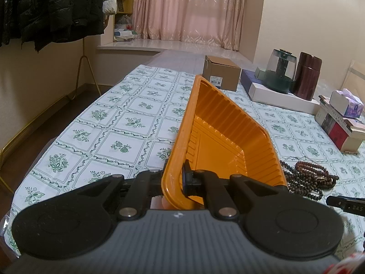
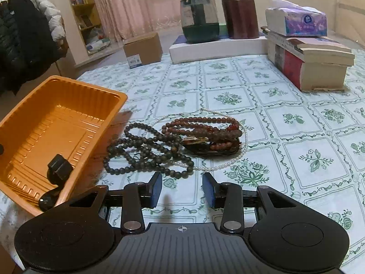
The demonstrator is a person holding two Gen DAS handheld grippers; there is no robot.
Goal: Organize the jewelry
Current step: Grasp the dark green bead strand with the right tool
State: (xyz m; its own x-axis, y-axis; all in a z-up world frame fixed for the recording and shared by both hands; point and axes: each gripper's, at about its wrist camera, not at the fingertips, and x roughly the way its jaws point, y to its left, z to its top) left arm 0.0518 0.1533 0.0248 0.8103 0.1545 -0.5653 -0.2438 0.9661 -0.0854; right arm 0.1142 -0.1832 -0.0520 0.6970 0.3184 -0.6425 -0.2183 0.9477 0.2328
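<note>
Nothing was sorted yet: the left gripper (image 1: 176,180) was clamped on the near wall of the empty orange tray (image 2: 57,123), while the right gripper (image 2: 182,189), jaws apart and holding nothing, hovered just short of the beads (image 2: 173,141) heaped on the tablecloth (image 2: 285,118) beside the tray

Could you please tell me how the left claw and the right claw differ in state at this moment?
The left claw is shut on the near rim of the orange tray, which sits tilted; the right claw is open and holds nothing. The left claw is at the tray, while the right claw is just short of the bead necklaces lying on the tablecloth. Both are black two-finger claws.
</note>
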